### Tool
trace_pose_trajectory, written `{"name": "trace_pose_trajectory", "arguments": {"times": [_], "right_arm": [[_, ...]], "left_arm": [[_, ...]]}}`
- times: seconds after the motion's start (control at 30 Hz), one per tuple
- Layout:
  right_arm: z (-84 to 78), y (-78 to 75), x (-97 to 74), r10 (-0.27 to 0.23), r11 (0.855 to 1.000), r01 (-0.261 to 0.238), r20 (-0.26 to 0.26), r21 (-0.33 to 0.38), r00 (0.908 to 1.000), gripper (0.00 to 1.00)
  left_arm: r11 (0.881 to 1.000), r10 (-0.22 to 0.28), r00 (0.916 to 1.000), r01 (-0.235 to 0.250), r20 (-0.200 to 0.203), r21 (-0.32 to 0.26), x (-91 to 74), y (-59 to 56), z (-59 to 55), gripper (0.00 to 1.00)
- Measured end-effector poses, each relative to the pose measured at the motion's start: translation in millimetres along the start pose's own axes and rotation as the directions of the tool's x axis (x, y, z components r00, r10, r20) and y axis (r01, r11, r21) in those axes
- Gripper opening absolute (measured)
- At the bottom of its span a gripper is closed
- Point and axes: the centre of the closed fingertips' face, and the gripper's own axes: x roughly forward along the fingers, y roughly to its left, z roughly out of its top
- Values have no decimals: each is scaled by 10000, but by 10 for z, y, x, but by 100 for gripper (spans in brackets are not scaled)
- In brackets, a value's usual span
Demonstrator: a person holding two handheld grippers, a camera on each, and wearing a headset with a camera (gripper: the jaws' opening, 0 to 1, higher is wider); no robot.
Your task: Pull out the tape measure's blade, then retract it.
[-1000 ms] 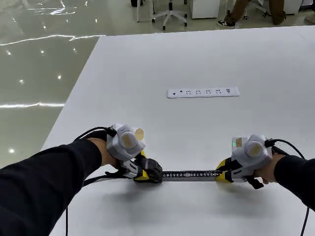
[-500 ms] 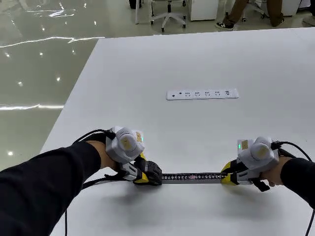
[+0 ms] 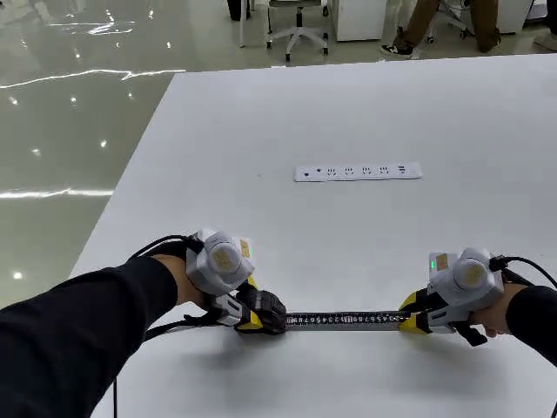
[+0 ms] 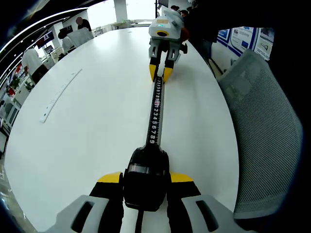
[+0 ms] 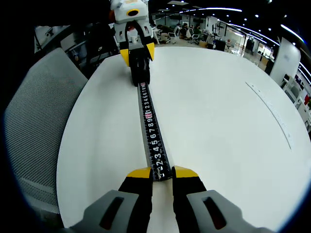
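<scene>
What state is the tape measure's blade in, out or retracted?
Out: the numbered blade runs from the black case in the left gripper to the right gripper pinching its tip.

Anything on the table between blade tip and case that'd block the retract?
Nothing visible. The blade lies straight over bare table from the case in the left gripper to the right gripper pinching its tip. The power strip sits well off to the side.

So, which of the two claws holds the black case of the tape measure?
The left claw: its yellow tips clamp the black case. The right claw only pinches the free end of the blade.
</scene>
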Motion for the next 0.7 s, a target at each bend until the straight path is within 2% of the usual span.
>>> {"name": "trace_pose_trajectory", "arguments": {"times": [0.7], "right_arm": [[-123,-71,-102,-22,10000,23,-149,79,9999,10]], "left_arm": [[10000,9,10000,-9,-16,21,5,-2,-2,30]]}}
